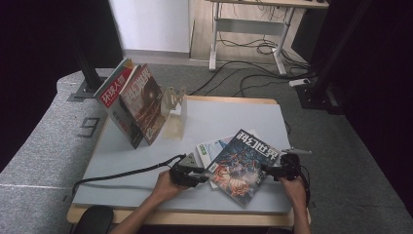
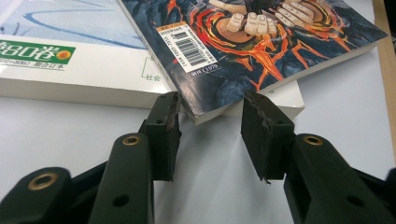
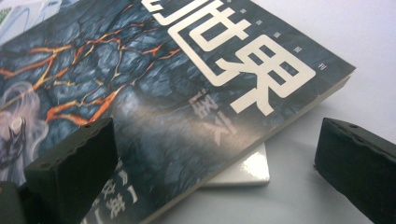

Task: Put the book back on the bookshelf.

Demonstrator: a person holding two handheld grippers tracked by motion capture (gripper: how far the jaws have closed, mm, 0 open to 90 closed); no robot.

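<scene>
Both forearms come in at 6 o'clock, and each hand holds a claw against the dark magazine, which lies crooked on top of a white book at the near right part of the table.

Left gripper stands at the magazine's 9 o'clock side; in the left gripper view its jaws are spread apart, with the near corner of the magazine just between the tips, and nothing is held. Right gripper stands at 3 o'clock; in the right gripper view its jaws are wide open around the right edge of the magazine, also holding nothing.

My worry is this: the magazine looks thin and glossy. If a jaw closes only on the cover, pages may bend or tear, or the magazine slides over the white book. A low jaw could also catch the white book together with it.

Farther off, at 11 o'clock, two magazines lean in a clear stand.
</scene>
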